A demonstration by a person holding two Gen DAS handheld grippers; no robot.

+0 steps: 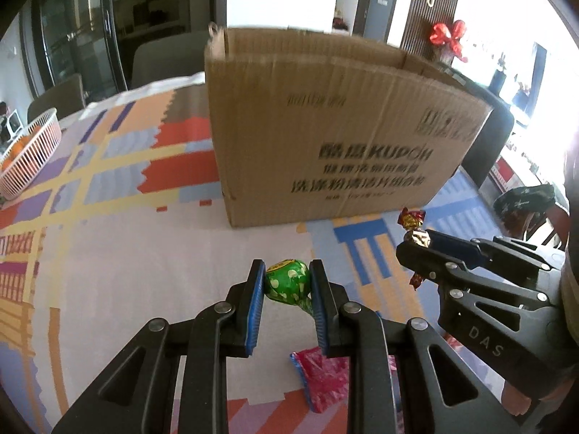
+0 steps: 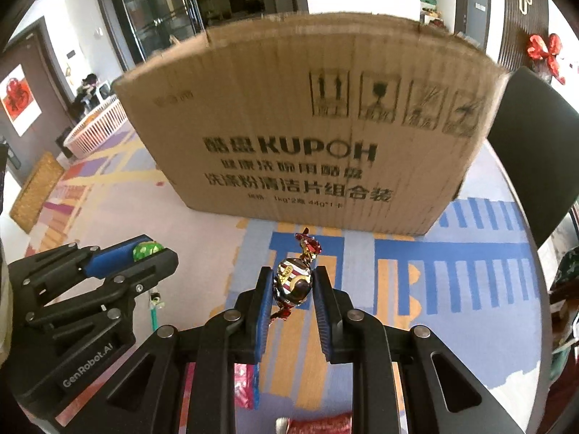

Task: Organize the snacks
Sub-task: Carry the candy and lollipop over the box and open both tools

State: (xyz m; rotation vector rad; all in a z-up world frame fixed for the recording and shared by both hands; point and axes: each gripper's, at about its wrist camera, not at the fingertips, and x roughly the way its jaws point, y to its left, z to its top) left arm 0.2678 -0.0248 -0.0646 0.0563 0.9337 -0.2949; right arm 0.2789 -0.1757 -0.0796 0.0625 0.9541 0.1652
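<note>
Left gripper (image 1: 287, 282) pinches the green lollipop (image 1: 287, 280) head; right gripper (image 2: 292, 285) pinches the striped candy (image 2: 292, 282), both above the table (image 1: 126, 253), near the box (image 1: 325, 126). Light, crinkly, slippery wrappers: grip the firm centre.

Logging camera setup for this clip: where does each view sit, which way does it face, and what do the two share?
Left wrist: sits on the left gripper, looks along its fingers at the lollipop they clamp and the box beyond; right gripper shows at right.
Right wrist: sits on the right gripper, faces the box over its clamped candy; left gripper shows at left.
Shared: box, both grippers, both sweets, tablecloth.
</note>
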